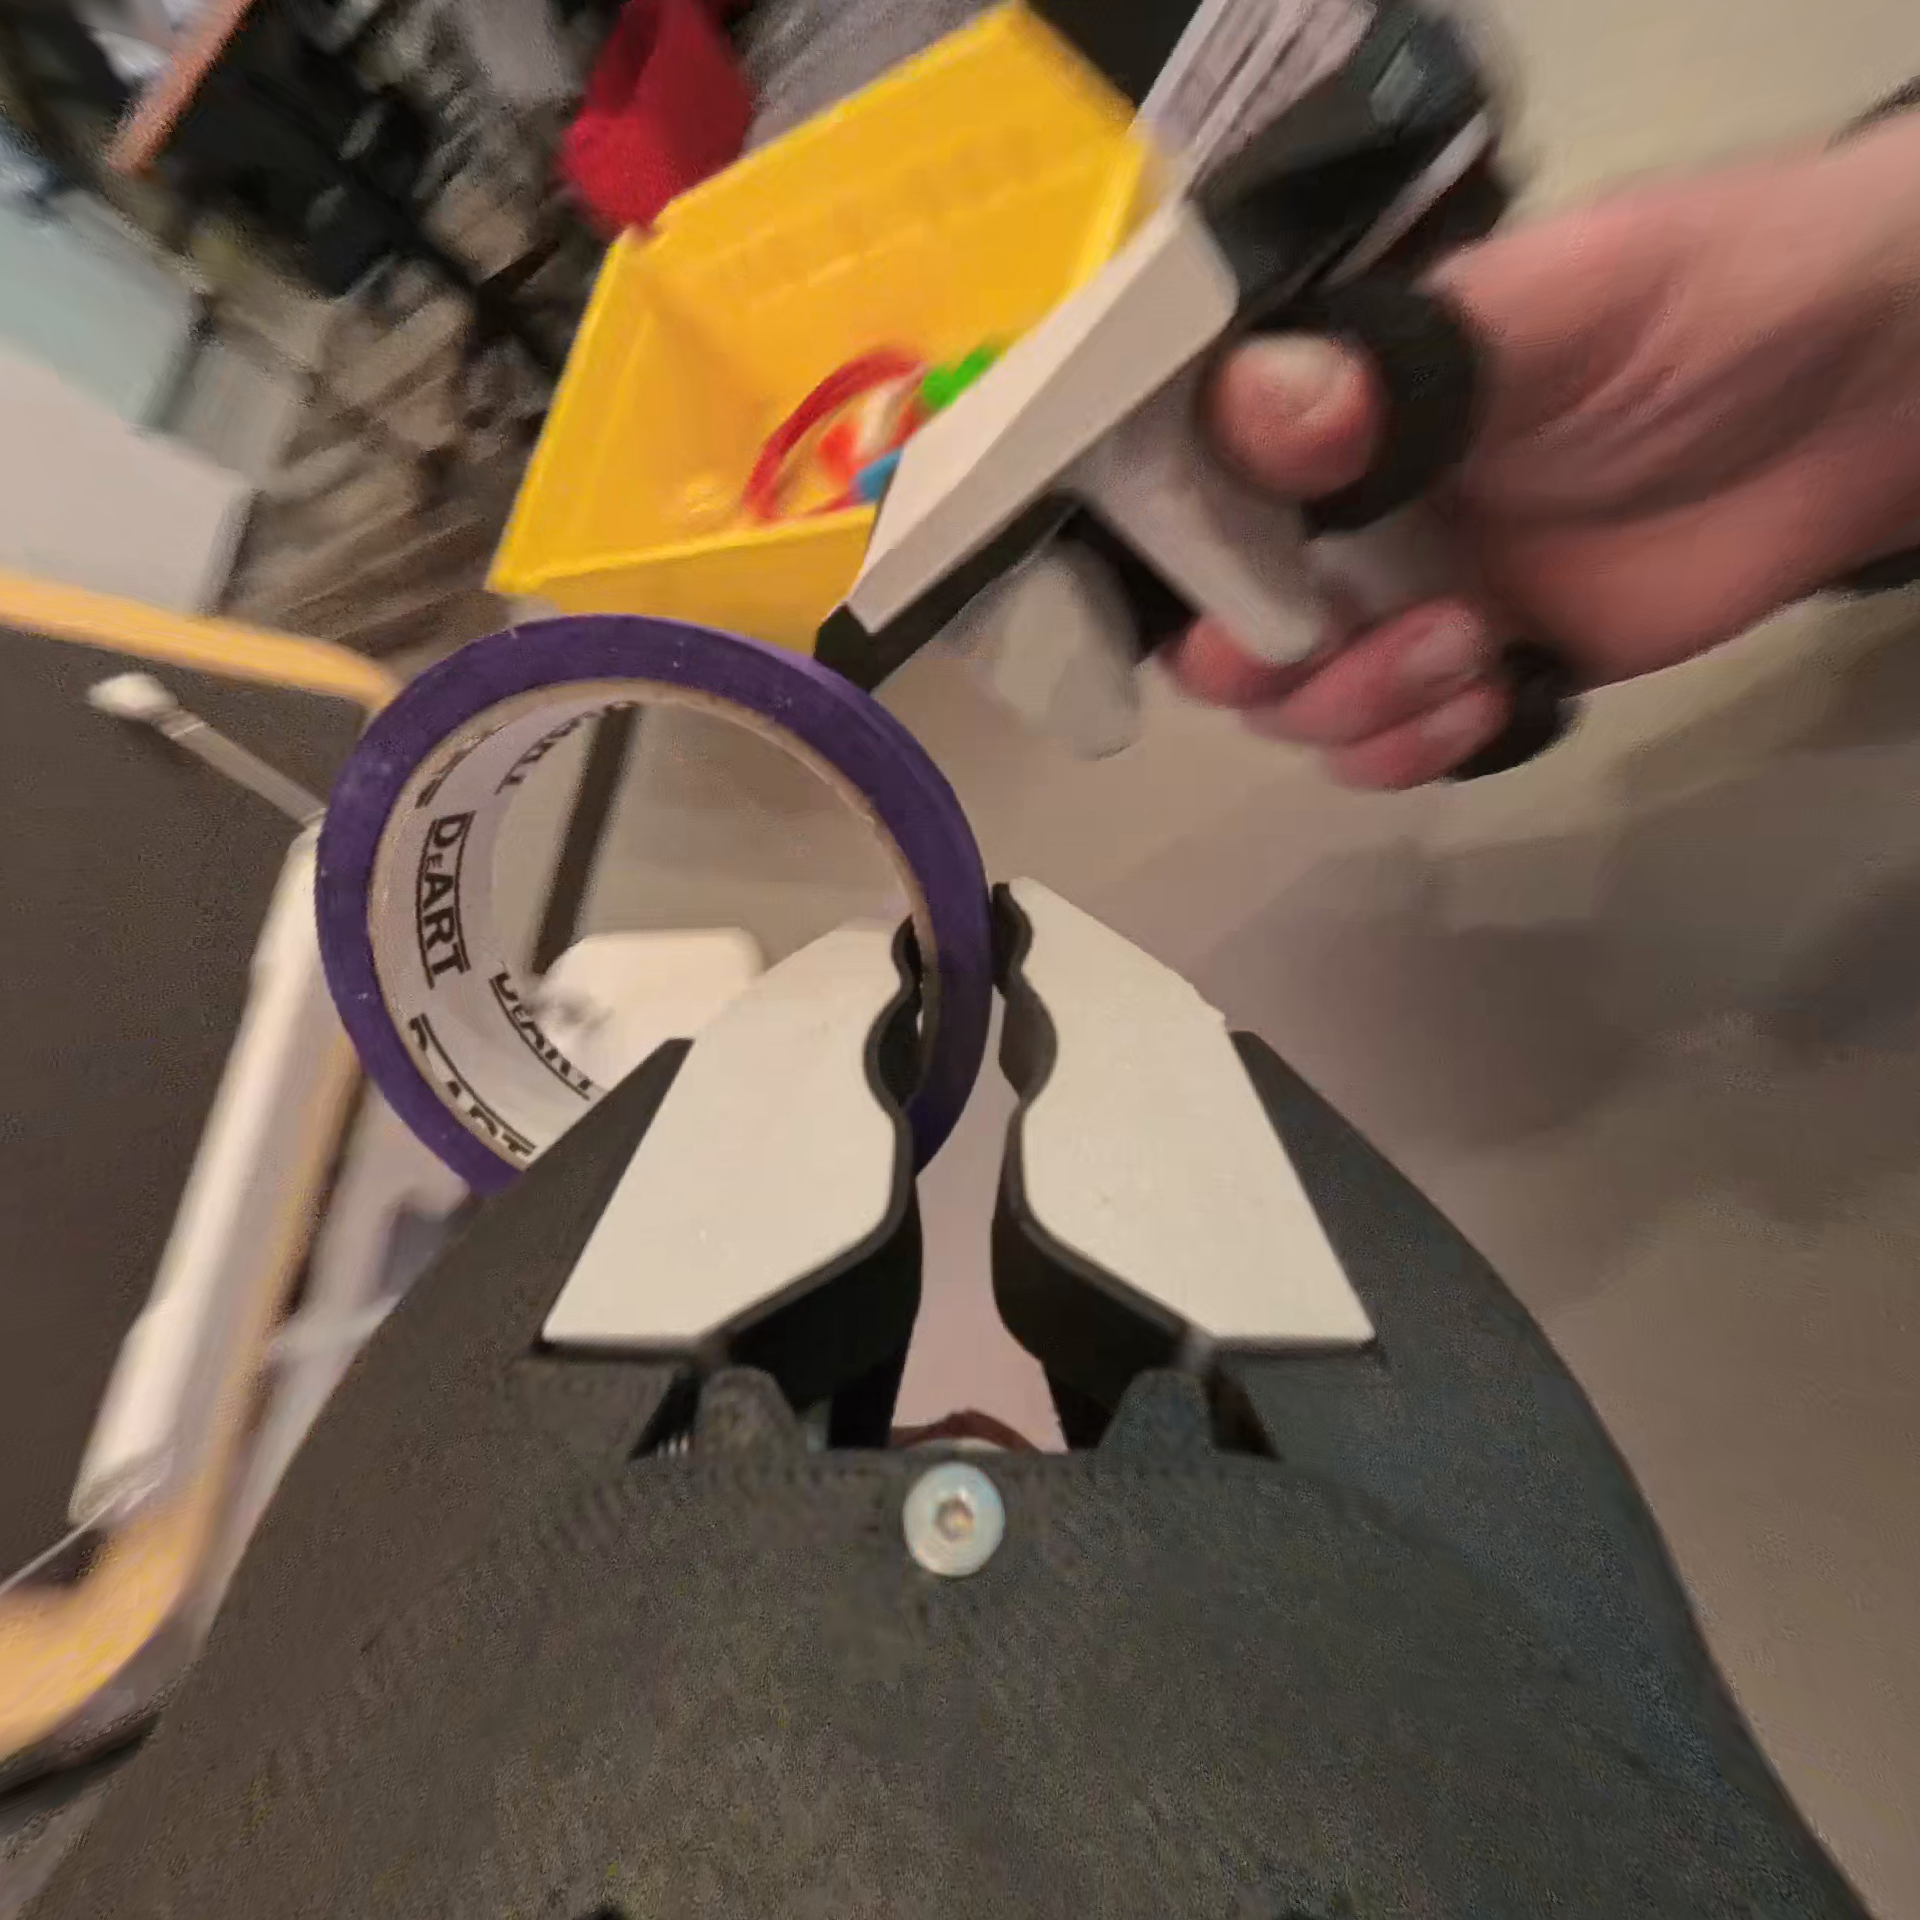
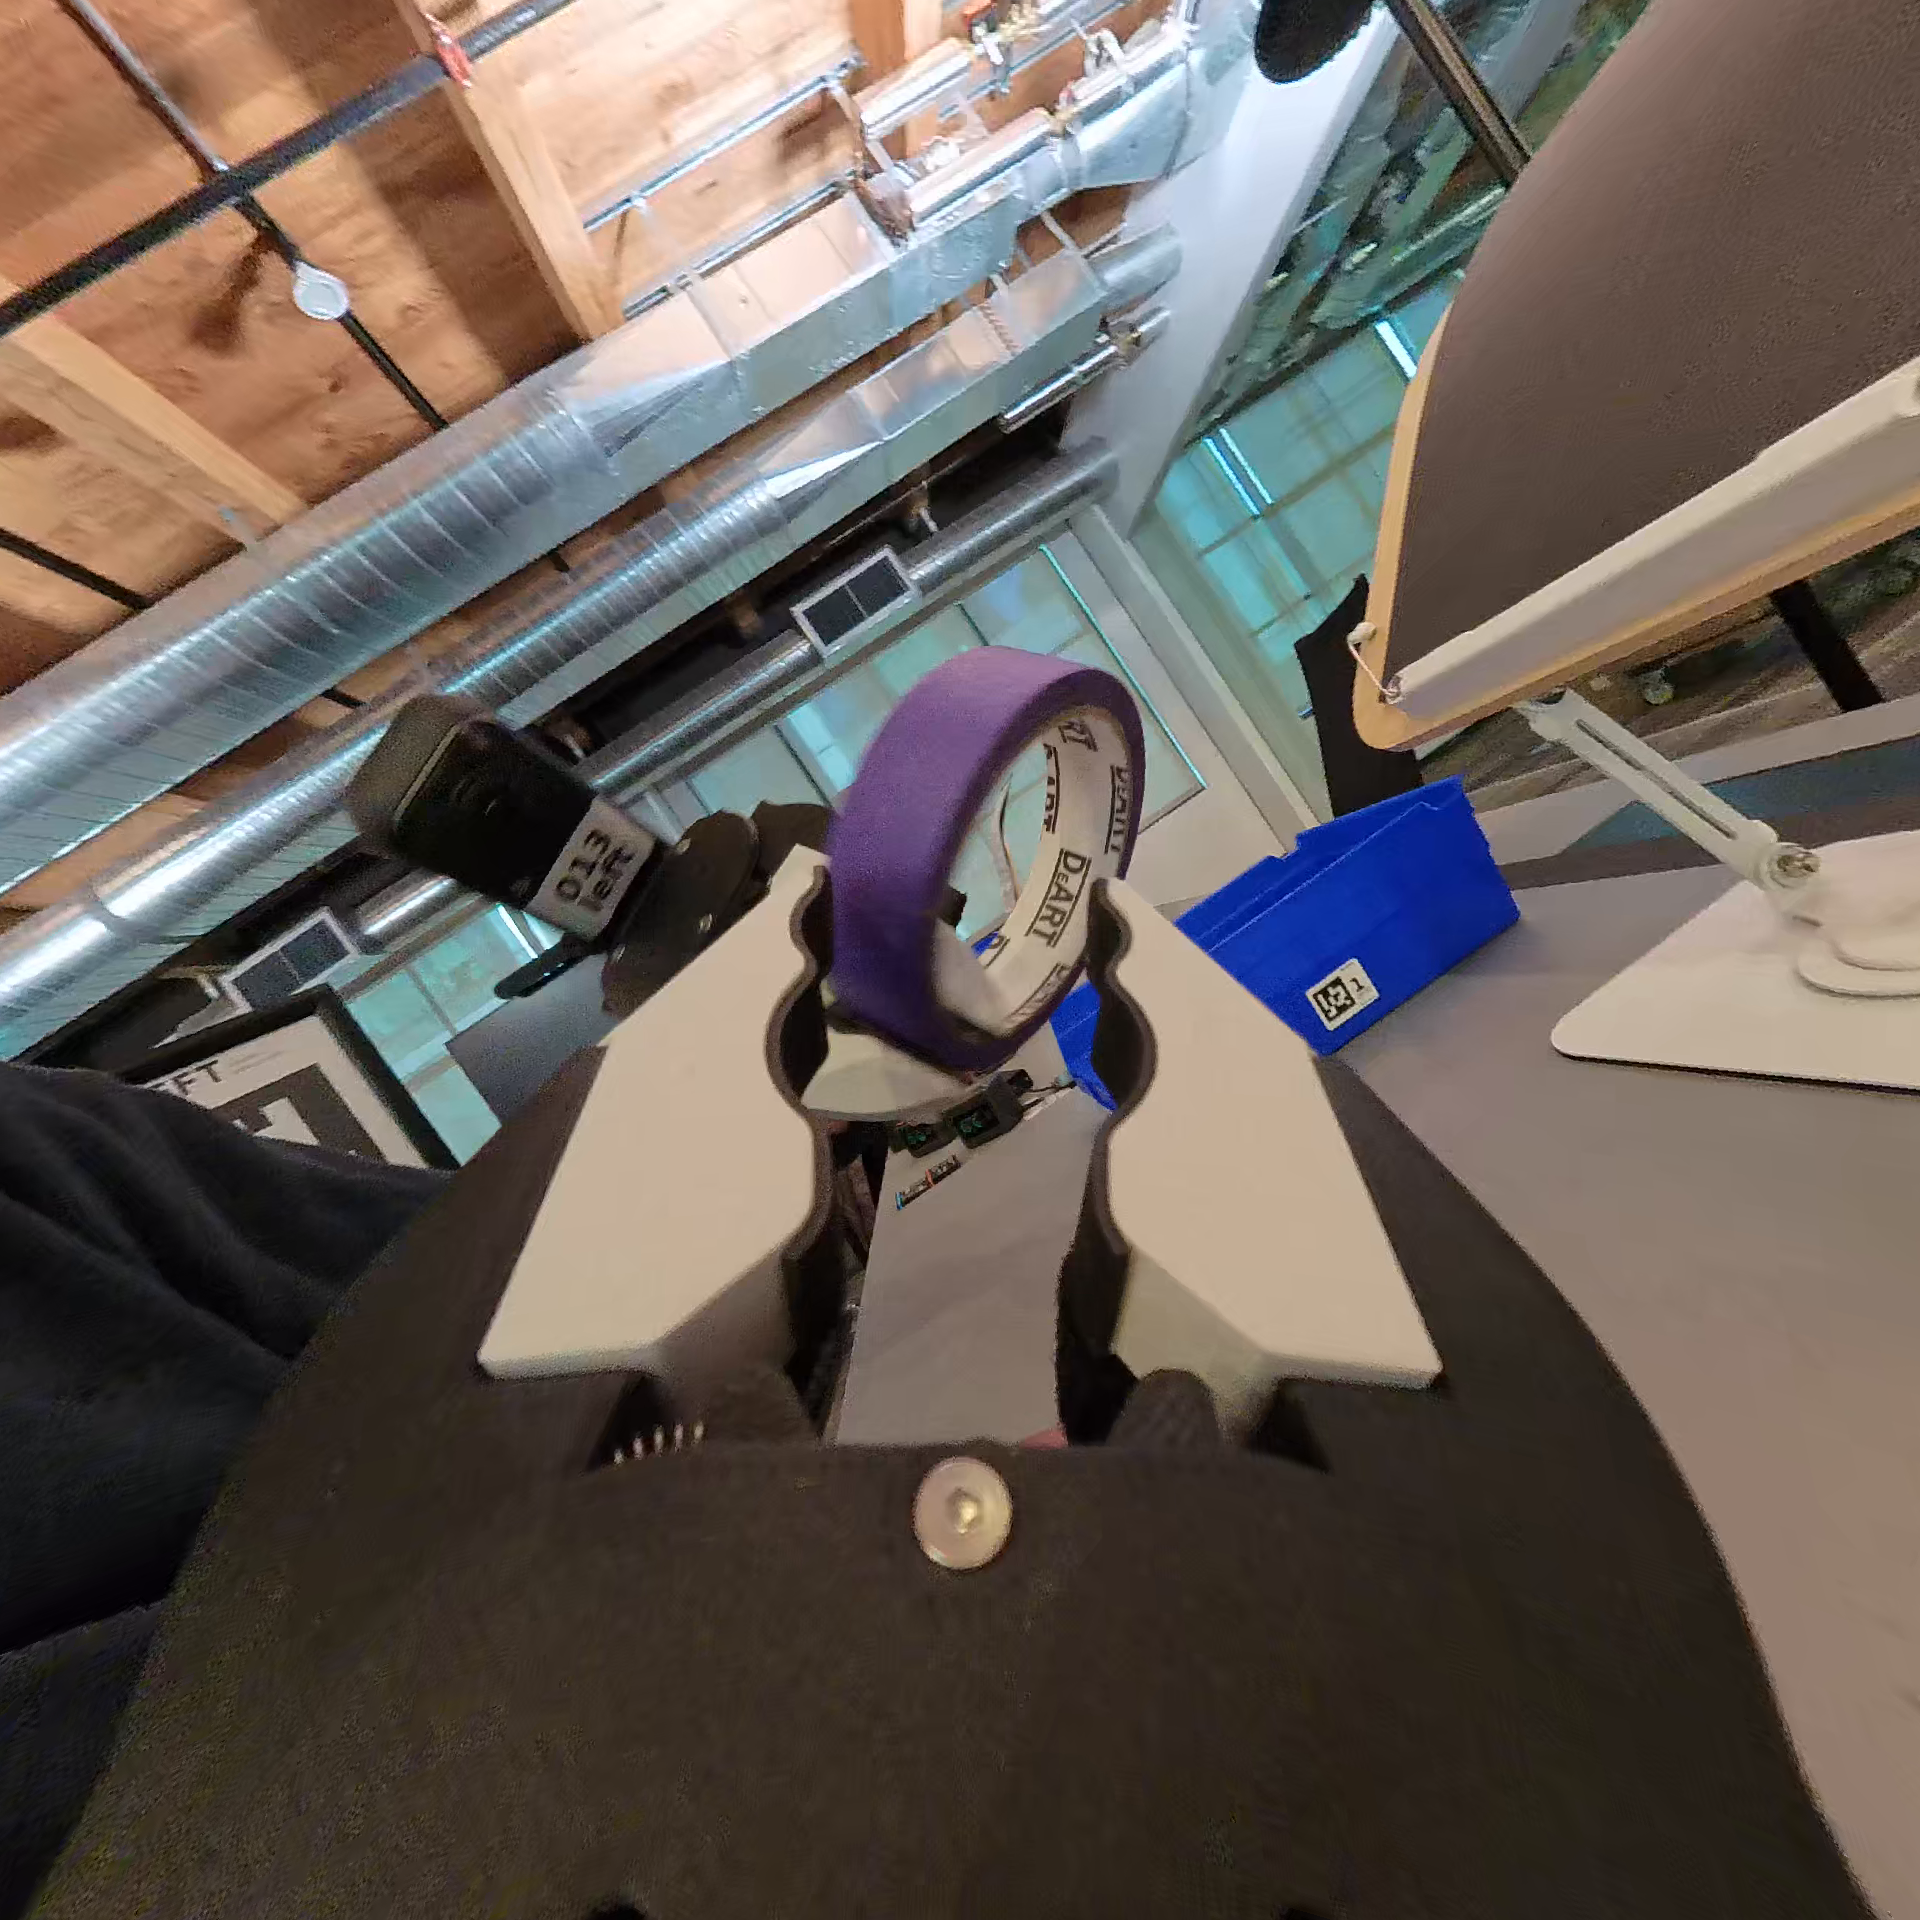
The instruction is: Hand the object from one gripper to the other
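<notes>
A purple tape roll (image 1: 623, 646) with a white printed core stands on edge in the air. My left gripper (image 1: 958, 920) is shut on its wall, one finger inside the ring and one outside. In the left wrist view my right gripper (image 1: 966, 686), held by a hand (image 1: 1621, 468), is blurred and its fingertips are at the roll's upper right rim. In the right wrist view the roll (image 2: 904, 790) sits between the spread tips of my right gripper (image 2: 961, 894), which is open. The left gripper's fingers (image 2: 868, 1075) hold the roll from below and behind it.
A yellow bin (image 1: 831, 260) with coloured items is behind the roll. A blue bin (image 2: 1351, 914) stands on the grey table (image 2: 1662, 1351). A white stand base (image 2: 1766, 997) and a dark board with a wooden edge (image 2: 1662, 364) are on the right. A dark sleeve (image 2: 156, 1299) is on the left.
</notes>
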`<move>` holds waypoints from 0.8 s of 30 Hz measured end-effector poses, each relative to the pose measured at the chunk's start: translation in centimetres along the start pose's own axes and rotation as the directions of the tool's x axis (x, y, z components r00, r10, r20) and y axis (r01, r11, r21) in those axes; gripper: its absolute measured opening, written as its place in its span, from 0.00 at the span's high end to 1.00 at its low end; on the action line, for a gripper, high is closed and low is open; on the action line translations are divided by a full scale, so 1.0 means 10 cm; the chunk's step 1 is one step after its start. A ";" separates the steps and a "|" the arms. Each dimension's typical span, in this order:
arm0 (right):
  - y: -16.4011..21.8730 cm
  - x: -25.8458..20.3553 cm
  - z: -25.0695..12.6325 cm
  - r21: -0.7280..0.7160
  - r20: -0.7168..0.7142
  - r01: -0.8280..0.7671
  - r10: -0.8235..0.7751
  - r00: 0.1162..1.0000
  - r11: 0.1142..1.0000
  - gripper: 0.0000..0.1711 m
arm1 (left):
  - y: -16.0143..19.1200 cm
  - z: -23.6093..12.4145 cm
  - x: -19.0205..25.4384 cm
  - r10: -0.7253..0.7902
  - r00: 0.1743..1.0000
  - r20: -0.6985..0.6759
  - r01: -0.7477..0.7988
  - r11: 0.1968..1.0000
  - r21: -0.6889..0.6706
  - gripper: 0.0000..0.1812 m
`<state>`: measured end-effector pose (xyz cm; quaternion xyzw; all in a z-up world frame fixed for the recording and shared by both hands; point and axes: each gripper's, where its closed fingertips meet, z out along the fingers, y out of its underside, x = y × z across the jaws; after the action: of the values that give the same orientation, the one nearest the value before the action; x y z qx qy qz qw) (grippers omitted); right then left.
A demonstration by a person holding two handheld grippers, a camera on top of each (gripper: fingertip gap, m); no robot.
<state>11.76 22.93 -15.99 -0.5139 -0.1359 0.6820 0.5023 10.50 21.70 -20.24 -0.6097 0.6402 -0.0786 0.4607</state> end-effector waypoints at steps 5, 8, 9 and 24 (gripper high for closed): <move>-0.02 0.15 -0.06 0.070 -0.025 -0.067 0.068 0.997 0.995 0.61 | -0.35 -0.33 0.11 -0.209 0.879 -0.429 0.351 0.892 0.284 0.94; 0.10 0.19 -0.01 0.035 -0.025 -0.097 0.097 0.995 0.995 0.62 | -0.45 -0.54 0.19 -0.199 0.742 -0.640 0.510 0.788 0.346 0.95; 0.15 0.19 0.03 0.012 -0.022 -0.094 0.094 0.995 0.995 0.62 | -0.47 -0.58 0.22 -0.189 0.699 -0.689 0.547 0.762 0.346 0.95; 0.34 -0.44 0.20 -0.082 0.433 -0.044 0.076 0.898 0.996 0.88 | -0.61 -1.01 0.44 0.074 0.331 -0.941 0.773 0.551 0.315 0.94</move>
<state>8.09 18.37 -15.06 -0.3695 -0.2527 0.7896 0.4197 8.61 11.79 -12.70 -0.3623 0.5124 -0.7473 0.2187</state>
